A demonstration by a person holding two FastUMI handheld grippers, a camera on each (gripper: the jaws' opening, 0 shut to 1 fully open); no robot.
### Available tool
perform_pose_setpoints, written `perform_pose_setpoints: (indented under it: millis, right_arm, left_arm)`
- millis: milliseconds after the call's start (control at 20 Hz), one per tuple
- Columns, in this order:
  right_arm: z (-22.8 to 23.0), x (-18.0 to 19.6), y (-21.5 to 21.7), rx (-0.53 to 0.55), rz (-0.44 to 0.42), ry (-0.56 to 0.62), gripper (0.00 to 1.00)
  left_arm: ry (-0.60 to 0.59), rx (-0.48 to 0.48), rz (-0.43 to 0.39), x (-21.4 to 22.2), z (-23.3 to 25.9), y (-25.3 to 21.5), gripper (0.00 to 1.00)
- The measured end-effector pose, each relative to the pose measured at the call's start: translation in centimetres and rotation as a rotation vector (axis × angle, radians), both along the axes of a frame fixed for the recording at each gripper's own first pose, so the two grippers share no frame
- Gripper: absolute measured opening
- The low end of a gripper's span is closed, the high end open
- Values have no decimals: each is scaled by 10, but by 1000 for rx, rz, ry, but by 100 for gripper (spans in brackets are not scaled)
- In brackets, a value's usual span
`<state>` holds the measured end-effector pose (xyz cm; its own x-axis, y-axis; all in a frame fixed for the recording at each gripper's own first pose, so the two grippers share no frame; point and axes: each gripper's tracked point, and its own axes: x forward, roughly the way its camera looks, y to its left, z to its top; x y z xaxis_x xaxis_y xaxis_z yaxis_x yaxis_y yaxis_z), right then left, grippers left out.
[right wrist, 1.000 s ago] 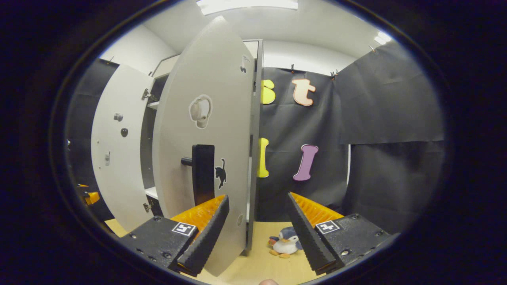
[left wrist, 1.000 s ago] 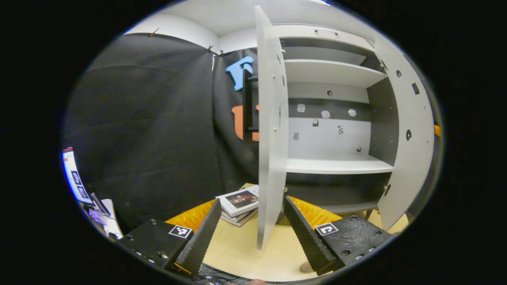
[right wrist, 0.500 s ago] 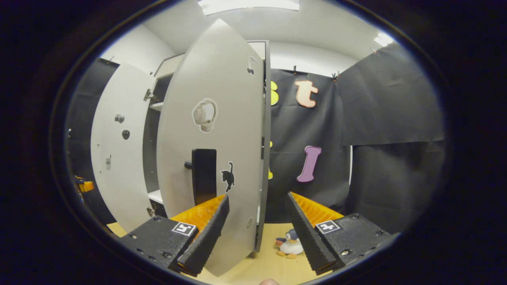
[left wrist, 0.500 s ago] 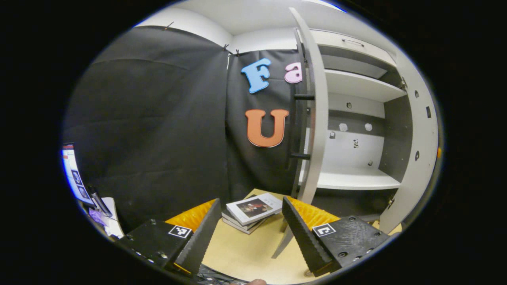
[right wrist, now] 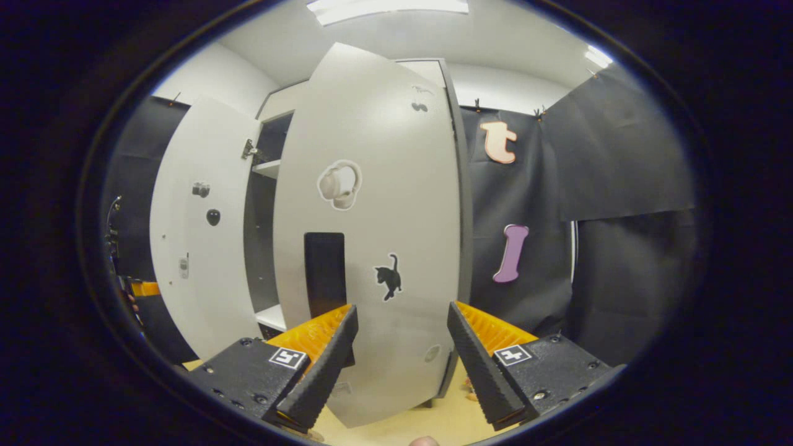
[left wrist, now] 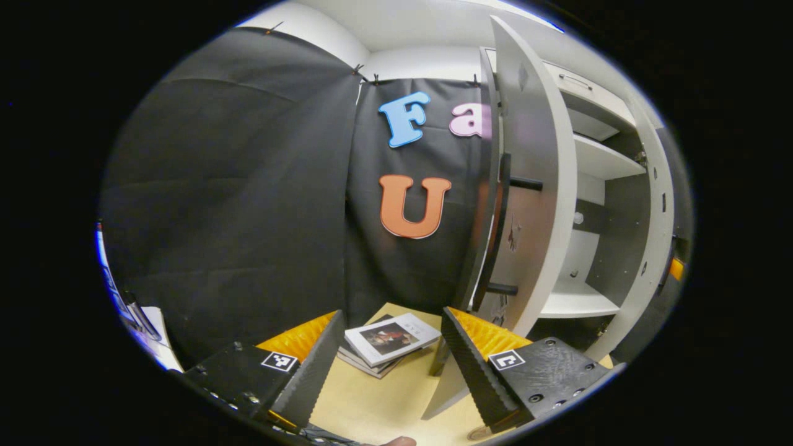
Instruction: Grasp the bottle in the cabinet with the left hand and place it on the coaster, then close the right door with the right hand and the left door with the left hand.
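Note:
The grey cabinet's left door (left wrist: 526,204) stands half swung in, its outer face and black bar handle (left wrist: 495,235) turned toward me in the left gripper view. My left gripper (left wrist: 387,365) is open just before the door's lower edge, with nothing between its fingers. In the right gripper view, the right door (right wrist: 384,235) with a black handle (right wrist: 324,272) and a cat sticker fills the middle. My right gripper (right wrist: 403,365) is open close in front of it. I cannot tell whether either gripper touches its door. White shelves (left wrist: 576,303) show in the gap.
A stack of books (left wrist: 387,341) lies on the wooden table (left wrist: 372,409) left of the cabinet. A small round disc (left wrist: 477,433) sits at the table's near edge. The left door's inner face (right wrist: 198,235) stands at the left of the right gripper view.
Both doors have swung toward the cabinet. The left door went from edge-on to showing its outer face. The right door now covers the toy penguin on the table.

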<state>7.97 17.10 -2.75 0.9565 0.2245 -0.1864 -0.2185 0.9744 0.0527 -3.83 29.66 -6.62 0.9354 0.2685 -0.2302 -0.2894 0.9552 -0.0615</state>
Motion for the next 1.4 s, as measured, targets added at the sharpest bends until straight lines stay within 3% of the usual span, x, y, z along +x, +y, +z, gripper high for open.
perform_pose_setpoints:
  millis: [50,100,200,250,350,400,450,500,650,700,750,950,1000,1400]
  right_arm:
    - [-2,3,6,10,-5,5,95]
    - [-3,6,11,20,-12,9,95]
    - [-6,10,27,37,-8,19,95]
    - [-4,11,34,36,-4,16,92]
    - [-3,5,39,23,-5,8,92]
    - [-3,3,39,14,-6,8,95]
    - [-3,-2,37,6,-6,8,95]
    - [-3,-6,34,-3,-9,8,95]
    - [-8,-14,19,-24,-32,18,95]
    - [-10,-16,15,-26,-35,25,92]
    - [-13,-18,11,-28,-42,32,95]
    - [-19,-23,-3,-26,-51,50,96]
    - [-19,-24,-5,-20,-52,52,95]
    - [-21,-38,-36,-18,-57,58,92]
  left_arm:
    - [-6,-3,-2,1,2,3,92]
    - [-13,-6,-9,5,7,6,100]
    - [-17,-20,-26,15,13,10,96]
    - [-14,-31,-39,20,13,10,100]
    - [-15,-53,-90,30,17,4,96]
    - [-20,-58,-104,34,19,3,100]
    - [-24,-51,-108,37,23,3,92]
    - [-25,-38,-111,40,24,5,100]
    - [-23,-31,-134,43,30,1,100]
    - [-19,-32,-146,42,30,-1,90]
    - [-14,-31,-159,43,30,-4,95]
    - [-1,6,-184,43,33,-17,90]
    - [1,7,-190,42,32,-21,94]
    - [-2,-15,-224,41,31,-65,94]
